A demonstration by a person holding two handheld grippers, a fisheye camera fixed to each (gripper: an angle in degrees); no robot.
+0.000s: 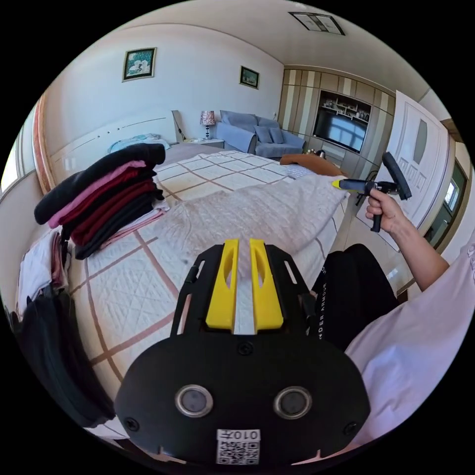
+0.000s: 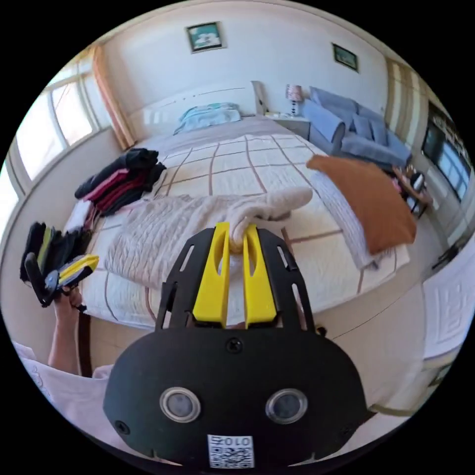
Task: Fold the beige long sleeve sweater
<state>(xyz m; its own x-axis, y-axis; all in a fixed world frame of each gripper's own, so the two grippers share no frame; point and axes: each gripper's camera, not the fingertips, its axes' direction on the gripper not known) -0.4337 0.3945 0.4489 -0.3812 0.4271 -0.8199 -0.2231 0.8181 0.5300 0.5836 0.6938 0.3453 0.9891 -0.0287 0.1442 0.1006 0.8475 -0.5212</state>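
Observation:
The beige knit sweater point(image 1: 257, 213) lies spread across the checked quilt of the bed point(image 1: 133, 292). In the right gripper view a bunched fold of the sweater point(image 2: 173, 222) rises between the yellow jaws of my right gripper point(image 2: 235, 232), which is shut on it. The left gripper view has that right gripper point(image 1: 342, 184) at the sweater's far edge, held by a hand. My left gripper point(image 1: 243, 243) has its jaws close together with nothing between them. From the right gripper view, the left gripper point(image 2: 79, 267) hangs off the bed's side, apart from the sweater.
A stack of folded dark, red and pink clothes point(image 1: 104, 193) stands on the bed beside the sweater. An orange cushion point(image 2: 371, 198) lies at the bed's far corner. Dark garments point(image 1: 44, 336) hang by the bed's side. A person's legs and pale shirt point(image 1: 410, 336) are close.

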